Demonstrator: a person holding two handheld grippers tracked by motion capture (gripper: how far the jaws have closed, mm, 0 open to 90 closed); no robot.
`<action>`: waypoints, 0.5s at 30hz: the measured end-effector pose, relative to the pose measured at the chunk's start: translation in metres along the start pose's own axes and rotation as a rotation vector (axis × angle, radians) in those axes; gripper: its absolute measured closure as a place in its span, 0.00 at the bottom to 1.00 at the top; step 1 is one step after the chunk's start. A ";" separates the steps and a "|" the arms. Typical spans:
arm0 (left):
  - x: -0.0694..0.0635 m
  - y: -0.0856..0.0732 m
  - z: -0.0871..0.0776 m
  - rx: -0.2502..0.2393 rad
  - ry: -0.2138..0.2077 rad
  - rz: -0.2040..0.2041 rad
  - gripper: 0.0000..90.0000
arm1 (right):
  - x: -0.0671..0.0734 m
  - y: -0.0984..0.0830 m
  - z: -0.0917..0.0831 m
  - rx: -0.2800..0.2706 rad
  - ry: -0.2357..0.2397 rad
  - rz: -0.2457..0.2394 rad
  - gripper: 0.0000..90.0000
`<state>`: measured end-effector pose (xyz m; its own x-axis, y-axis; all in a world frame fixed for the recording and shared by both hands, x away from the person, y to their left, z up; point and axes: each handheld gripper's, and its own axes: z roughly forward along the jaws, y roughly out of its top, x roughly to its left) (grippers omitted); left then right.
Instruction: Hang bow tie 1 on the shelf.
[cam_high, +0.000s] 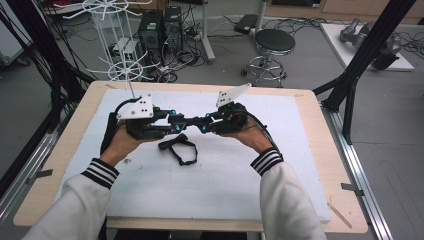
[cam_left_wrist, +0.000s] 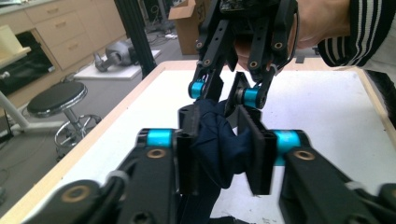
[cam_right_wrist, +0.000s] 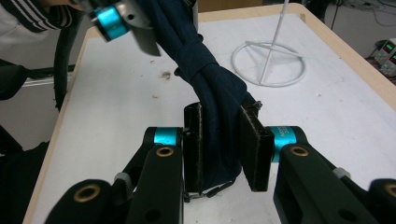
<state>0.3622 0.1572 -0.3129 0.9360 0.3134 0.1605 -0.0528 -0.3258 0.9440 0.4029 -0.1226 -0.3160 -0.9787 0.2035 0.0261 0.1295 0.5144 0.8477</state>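
Navy cloth, rolled into a thick rope with a band of itself wrapped round it, hangs in the middle of the high view between the two tongs, above the white mat of the bench. In the left gripper view the left tongs pinch one end of the roll, pads pressed into the fabric on both sides; in the right gripper view the right tongs are likewise clamped on the other end (the wrapped band sits just above them, toward the upper left of that frame). Judging by this, the step in hand is a two-ended hold on the bundle, ready for tightening, stretching or turning it. The next move would call for both grips to stay firm while the hands draw apart or rotate evenly, so neither end slips out.

Below the bundle in the high view, a black strap lies looped on the mat, apart from the cloth. A white wire stand sits at the upper right of the right gripper view, near but not touching. Open mat stretches toward the bottom and right of the high view, well inside the wooden bench edge.
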 end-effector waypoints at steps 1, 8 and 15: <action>0.001 0.000 0.000 0.003 -0.002 -0.007 0.83 | 0.001 0.000 0.000 0.004 0.005 0.004 0.81; -0.001 0.001 -0.002 0.002 0.007 -0.017 0.86 | 0.001 0.000 0.002 -0.002 0.012 0.000 0.80; -0.001 0.002 -0.003 0.000 0.011 -0.016 0.86 | 0.001 0.001 0.001 -0.007 0.011 -0.008 0.78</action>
<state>0.3601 0.1587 -0.3107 0.9328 0.3283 0.1483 -0.0378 -0.3202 0.9466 0.4019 -0.1211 -0.3161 -0.9814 0.1901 0.0255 0.1210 0.5104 0.8514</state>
